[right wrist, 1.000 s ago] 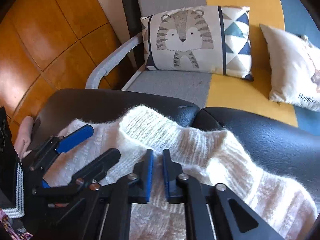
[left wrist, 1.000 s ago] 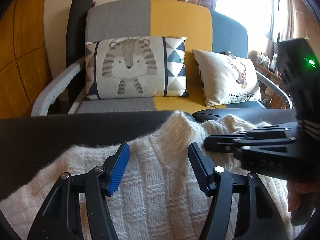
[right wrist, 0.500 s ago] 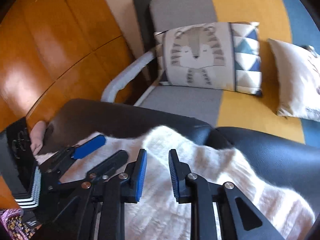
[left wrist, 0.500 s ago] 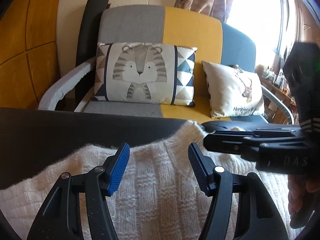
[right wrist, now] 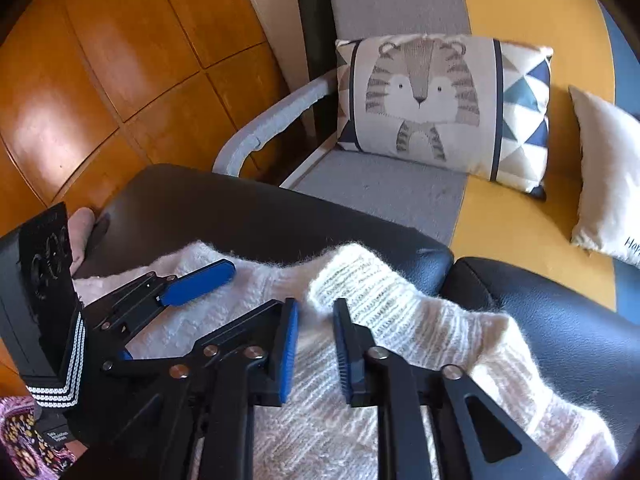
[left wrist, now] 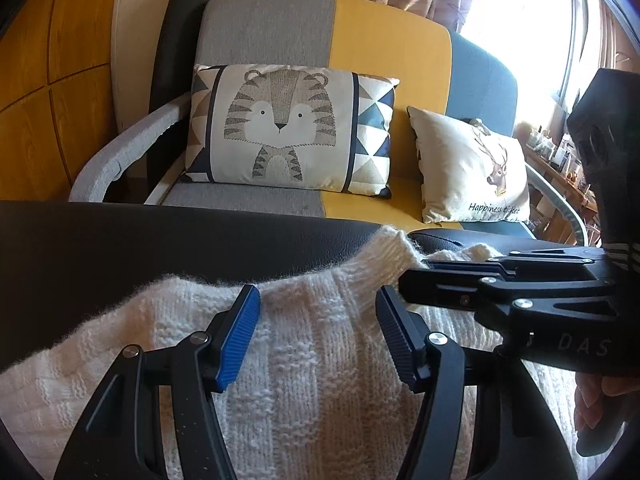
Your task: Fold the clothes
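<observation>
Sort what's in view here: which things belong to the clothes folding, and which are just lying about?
Part of the job:
white knit sweater
left gripper, open above the sweater
right gripper, jaws closing over the knit
black padded surface under the sweater

Just lying about:
tiger cushion
deer cushion
sofa

Left gripper (left wrist: 316, 340) gaping — right gripper (right wrist: 314, 346) closing

Daylight enters through the window (left wrist: 532, 40), overexposed at upper right; glare marks the wood panelling (right wrist: 48, 120); fisheye curvature darkens the corners.
</observation>
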